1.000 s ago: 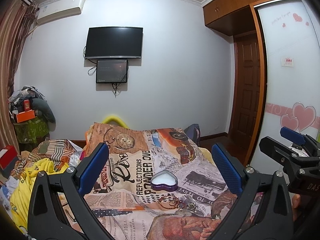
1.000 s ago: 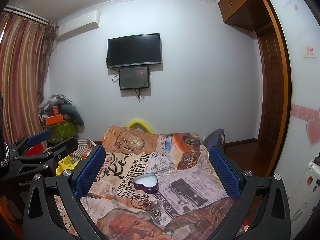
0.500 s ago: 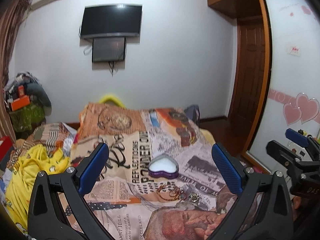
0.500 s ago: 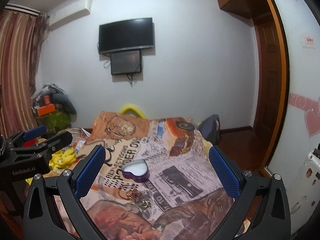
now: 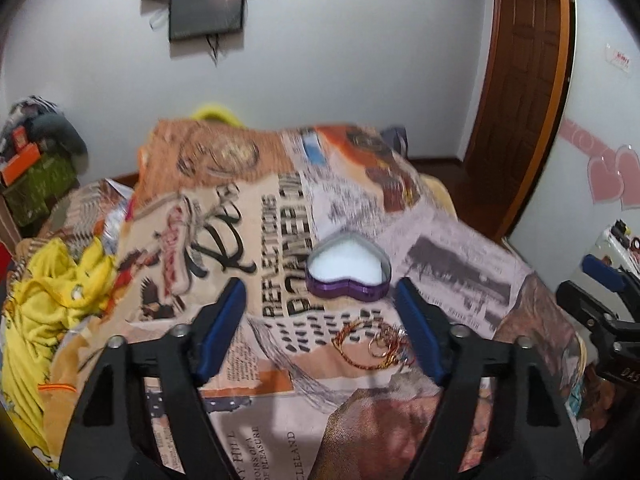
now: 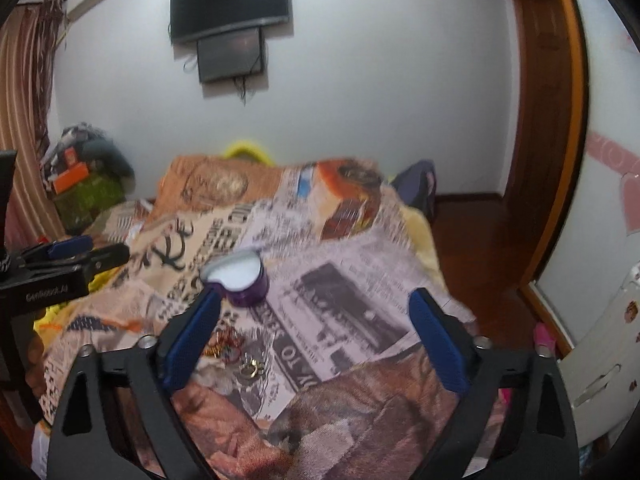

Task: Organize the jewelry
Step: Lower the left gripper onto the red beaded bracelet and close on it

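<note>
A purple heart-shaped box (image 5: pixel 347 271) with a white inside sits open on the printed blanket (image 5: pixel 256 216). It also shows in the right wrist view (image 6: pixel 239 278). A small pile of jewelry (image 5: pixel 372 345), a gold-red bangle and rings, lies just in front of the box, by my left gripper's right finger. The pile also shows in the right wrist view (image 6: pixel 234 354), by the right gripper's left finger. My left gripper (image 5: pixel 320 330) is open and empty above the blanket. My right gripper (image 6: pixel 314 340) is open and empty, to the right of the jewelry.
Yellow clothing (image 5: pixel 44 304) lies at the bed's left side. A cluttered green stand (image 6: pixel 86 196) is in the far left corner. A TV (image 6: pixel 230 2) hangs on the far wall. A wooden door (image 5: pixel 520 92) and floor lie right of the bed.
Both grippers have moved forward and tilted down toward the bed. The heart box and jewelry now look larger and closer. Both stay open.
</note>
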A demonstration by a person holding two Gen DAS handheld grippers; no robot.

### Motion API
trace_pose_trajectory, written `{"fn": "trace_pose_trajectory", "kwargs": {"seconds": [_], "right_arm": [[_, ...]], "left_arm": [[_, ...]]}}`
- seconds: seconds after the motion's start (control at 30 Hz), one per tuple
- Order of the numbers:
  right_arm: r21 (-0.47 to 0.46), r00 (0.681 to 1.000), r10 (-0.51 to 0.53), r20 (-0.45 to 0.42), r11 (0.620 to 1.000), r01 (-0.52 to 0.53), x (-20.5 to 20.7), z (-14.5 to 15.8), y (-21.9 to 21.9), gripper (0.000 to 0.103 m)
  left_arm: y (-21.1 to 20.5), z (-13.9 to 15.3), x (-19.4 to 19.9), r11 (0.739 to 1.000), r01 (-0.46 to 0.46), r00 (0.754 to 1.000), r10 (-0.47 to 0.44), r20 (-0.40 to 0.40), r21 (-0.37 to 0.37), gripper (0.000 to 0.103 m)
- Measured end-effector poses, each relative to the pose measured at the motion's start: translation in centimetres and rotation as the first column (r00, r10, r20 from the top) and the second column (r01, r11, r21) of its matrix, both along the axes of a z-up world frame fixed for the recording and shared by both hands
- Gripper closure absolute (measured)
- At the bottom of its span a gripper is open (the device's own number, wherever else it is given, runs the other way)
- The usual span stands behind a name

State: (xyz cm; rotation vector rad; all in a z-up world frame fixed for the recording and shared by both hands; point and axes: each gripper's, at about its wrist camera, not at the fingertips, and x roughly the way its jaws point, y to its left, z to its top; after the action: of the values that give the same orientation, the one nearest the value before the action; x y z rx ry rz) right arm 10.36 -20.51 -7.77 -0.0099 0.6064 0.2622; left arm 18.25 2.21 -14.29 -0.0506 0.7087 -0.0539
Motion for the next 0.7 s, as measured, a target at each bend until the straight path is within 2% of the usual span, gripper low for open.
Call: {"fn": "trace_pose_trajectory", "kwargs": {"seconds": [0.2, 0.3, 0.5, 0.63, 0.7], "right_arm": [[-0.022, 0.993, 0.059, -0.102, 0.998, -0.061, 1.9, -3.2, 1.0, 0.037], [-0.026, 0.986, 0.084, -0.147, 0.996, -0.089, 2.5, -4.7, 1.4, 0.043], [-0.001, 0.964, 0.14, -0.225, 0.99, -0.144, 3.1, -6.7, 1.9, 0.055], [0.016, 0.951, 0.176, -0.254, 0.984, -0.177, 3.3, -7.5, 2.5, 0.059], [0.023, 0.944, 0.193, -0.268, 0.981, -0.194, 3.3, -7.8, 2.9, 0.064]], "left_arm": [[-0.3, -3.8, 2.8, 0.999, 0.053, 0.99, -0.053, -0.131, -0.001, 0.052], [-0.4, -5.4, 3.6, 0.997, 0.074, 0.98, -0.075, -0.186, -0.011, 0.061], [-0.4, -8.3, 5.1, 0.994, 0.099, 0.954, -0.109, -0.278, -0.051, 0.068], [-0.8, -9.3, 5.6, 0.991, 0.121, 0.944, -0.134, -0.301, -0.062, 0.07], [-1.1, -9.8, 5.9, 0.99, 0.128, 0.941, -0.14, -0.309, -0.059, 0.071]]}}
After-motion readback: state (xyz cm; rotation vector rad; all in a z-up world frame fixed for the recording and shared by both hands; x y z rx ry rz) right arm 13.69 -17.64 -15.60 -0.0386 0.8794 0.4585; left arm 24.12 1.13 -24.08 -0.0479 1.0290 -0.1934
